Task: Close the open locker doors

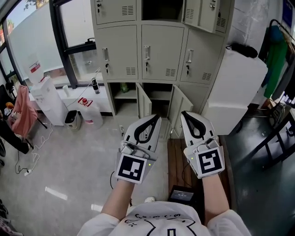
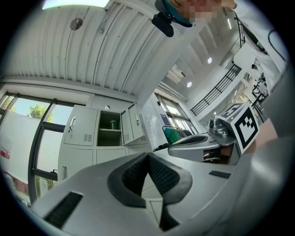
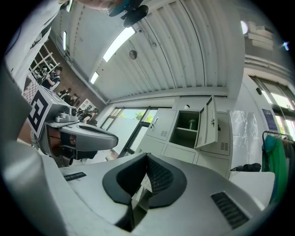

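The grey locker bank [image 1: 147, 50] stands ahead of me. In its top row one compartment [image 1: 161, 9] is open, its door [image 1: 200, 14] swung out to the right. In the bottom row two doors [image 1: 144, 100] [image 1: 180, 108] stand ajar over open compartments. My left gripper [image 1: 156, 117] and right gripper [image 1: 184, 112] are held side by side short of the bottom doors, both shut and empty. The left gripper view shows the open top compartment [image 2: 109, 124] beyond its closed tips [image 2: 148, 156]. The right gripper view shows the same compartment [image 3: 186, 124] and door [image 3: 208, 122] past its closed tips [image 3: 147, 157].
A white water dispenser [image 1: 48, 99] and a jug [image 1: 90, 114] stand by the window at left. A large white cabinet [image 1: 235, 87] sits right of the lockers, next to a dark table [image 1: 258, 152]. A wooden plank platform [image 1: 177, 161] lies under my right hand.
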The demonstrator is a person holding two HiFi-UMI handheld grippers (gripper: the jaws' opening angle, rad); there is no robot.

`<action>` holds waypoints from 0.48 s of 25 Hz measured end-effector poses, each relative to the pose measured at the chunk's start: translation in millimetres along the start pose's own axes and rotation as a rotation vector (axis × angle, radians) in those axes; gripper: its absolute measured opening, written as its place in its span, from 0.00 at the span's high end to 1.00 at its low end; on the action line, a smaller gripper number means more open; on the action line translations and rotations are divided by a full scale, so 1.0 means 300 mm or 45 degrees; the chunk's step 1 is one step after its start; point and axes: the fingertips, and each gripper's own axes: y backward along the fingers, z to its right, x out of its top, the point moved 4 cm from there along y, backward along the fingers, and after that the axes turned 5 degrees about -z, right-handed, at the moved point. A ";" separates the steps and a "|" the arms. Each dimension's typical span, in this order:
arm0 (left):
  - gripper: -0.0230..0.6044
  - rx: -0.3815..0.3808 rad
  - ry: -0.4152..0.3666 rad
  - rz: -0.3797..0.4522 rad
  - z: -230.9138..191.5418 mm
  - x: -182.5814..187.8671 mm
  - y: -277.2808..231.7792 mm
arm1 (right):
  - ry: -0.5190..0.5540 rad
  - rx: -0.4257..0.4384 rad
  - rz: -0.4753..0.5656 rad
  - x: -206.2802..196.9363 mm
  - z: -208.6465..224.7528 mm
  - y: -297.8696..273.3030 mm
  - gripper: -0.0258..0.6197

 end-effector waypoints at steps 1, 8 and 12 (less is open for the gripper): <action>0.93 -0.010 -0.003 0.005 -0.021 -0.007 -0.018 | 0.012 -0.004 -0.009 0.000 0.008 -0.022 0.92; 0.93 -0.084 0.019 0.052 -0.115 -0.013 -0.145 | 0.079 -0.056 -0.004 0.026 0.104 -0.138 0.92; 0.93 -0.097 0.011 0.085 -0.151 0.013 -0.218 | 0.092 -0.078 0.003 0.051 0.179 -0.187 0.92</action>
